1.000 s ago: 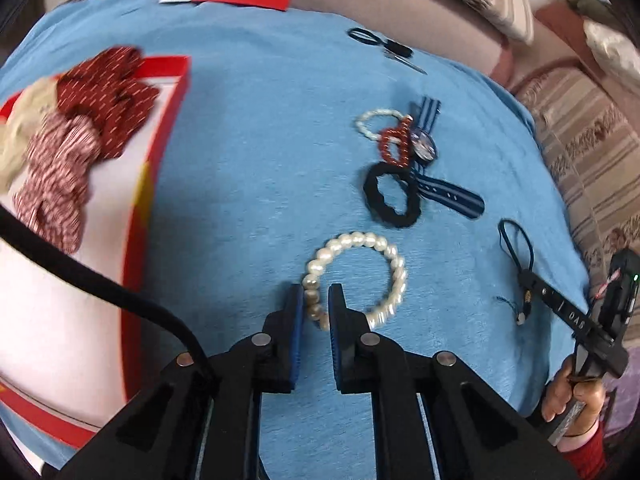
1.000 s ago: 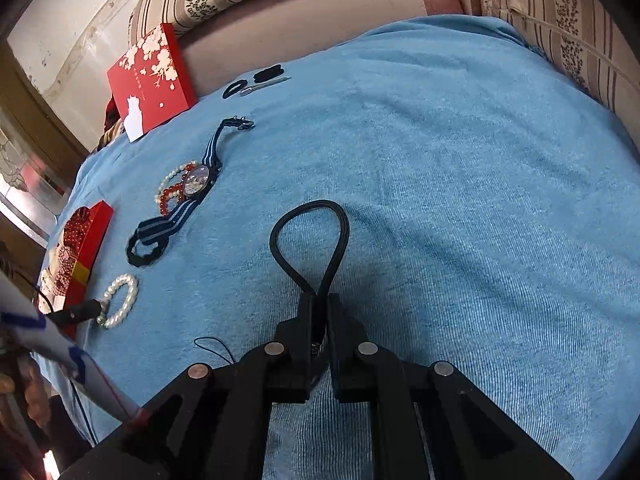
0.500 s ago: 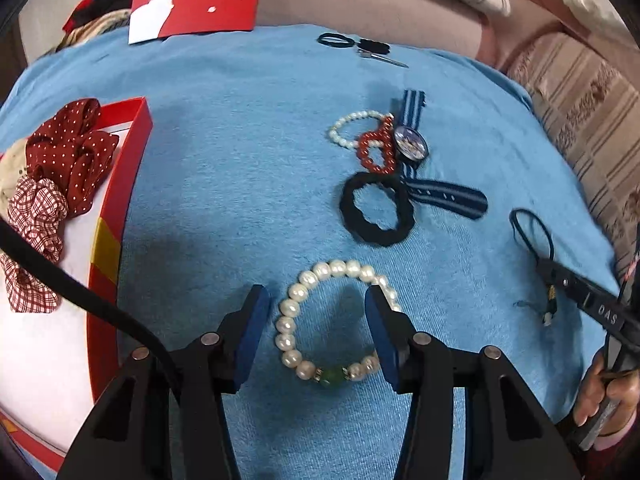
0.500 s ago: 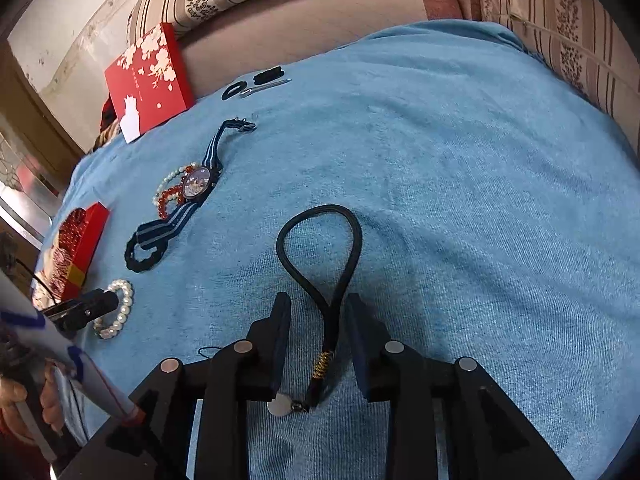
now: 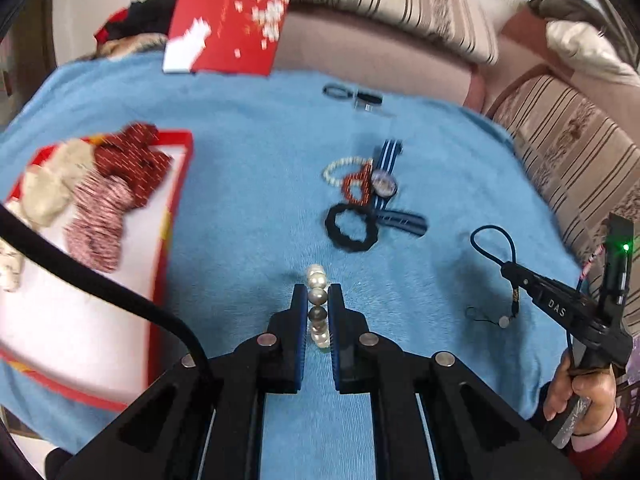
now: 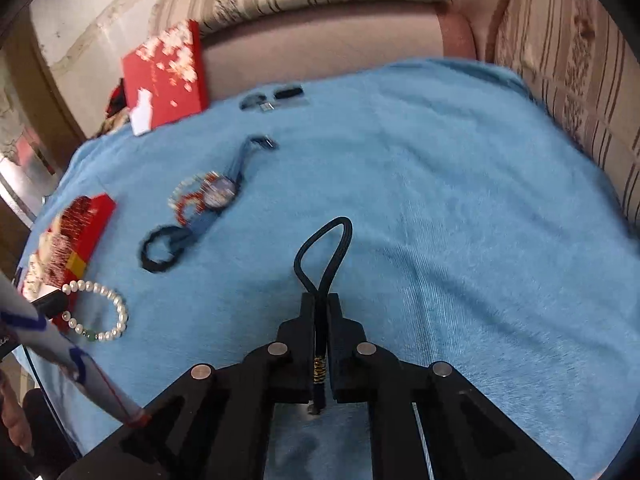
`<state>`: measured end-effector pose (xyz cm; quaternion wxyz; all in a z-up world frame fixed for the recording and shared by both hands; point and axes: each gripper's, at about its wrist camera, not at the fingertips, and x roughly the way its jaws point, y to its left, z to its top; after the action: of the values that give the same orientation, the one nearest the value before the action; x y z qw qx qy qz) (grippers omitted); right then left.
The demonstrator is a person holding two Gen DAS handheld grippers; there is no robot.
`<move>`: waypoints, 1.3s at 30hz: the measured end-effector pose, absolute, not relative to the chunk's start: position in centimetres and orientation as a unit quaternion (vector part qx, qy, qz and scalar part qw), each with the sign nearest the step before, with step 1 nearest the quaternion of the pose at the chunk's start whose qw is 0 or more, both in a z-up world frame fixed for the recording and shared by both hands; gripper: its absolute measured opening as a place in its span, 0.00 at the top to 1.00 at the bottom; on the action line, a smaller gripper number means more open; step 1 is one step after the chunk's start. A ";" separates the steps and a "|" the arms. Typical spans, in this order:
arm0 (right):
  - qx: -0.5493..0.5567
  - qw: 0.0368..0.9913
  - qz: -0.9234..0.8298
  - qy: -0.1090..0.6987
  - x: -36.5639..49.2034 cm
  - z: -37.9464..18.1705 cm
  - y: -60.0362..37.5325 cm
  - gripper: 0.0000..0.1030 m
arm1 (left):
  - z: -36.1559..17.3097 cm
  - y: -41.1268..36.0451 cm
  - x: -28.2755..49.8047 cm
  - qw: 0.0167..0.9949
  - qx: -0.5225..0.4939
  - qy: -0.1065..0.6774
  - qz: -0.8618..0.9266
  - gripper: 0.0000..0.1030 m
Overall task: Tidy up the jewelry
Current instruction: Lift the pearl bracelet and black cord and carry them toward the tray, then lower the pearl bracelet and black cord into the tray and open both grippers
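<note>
My left gripper (image 5: 318, 292) is shut on a pearl bracelet (image 5: 317, 276), which stands edge-on between the blue pads above the blue cloth (image 5: 248, 184). The right wrist view shows the same bracelet (image 6: 120, 312) hanging as a ring from that gripper at the left edge. My right gripper (image 6: 320, 300) is shut on a black cord (image 6: 340, 236) with a gold-wound end, its loop sticking out past the fingertips. In the left wrist view the right gripper (image 5: 506, 268) holds the cord (image 5: 492, 232) off the cloth at the right.
A red-rimmed white box (image 5: 176, 208) with scrunchies (image 5: 132, 160) lies at the left. Mid-cloth lie a black hair tie (image 5: 352, 228), a striped-strap watch (image 5: 384, 184), a red bead bracelet (image 5: 356, 188) and a small white one (image 5: 336, 168). The red lid (image 5: 228, 24) and hair clips (image 5: 352, 94) are farther back.
Both grippers opened around their items half a second ago and have closed again. The left now pinches the pearl bracelet and the right the black cord, both raised off the cloth.
</note>
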<state>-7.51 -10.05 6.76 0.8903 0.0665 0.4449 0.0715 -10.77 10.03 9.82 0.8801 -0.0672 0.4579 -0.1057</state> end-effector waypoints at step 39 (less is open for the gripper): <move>0.066 0.768 0.404 0.492 -7.0 11.0 25.6 0.94 | 10.2 39.1 -13.0 0.876 -0.193 0.441 0.032 0.91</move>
<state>-7.05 25.63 10.99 0.7682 0.0665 0.4923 0.4038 -13.04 39.10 10.19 0.8760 -0.1931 0.4407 0.0317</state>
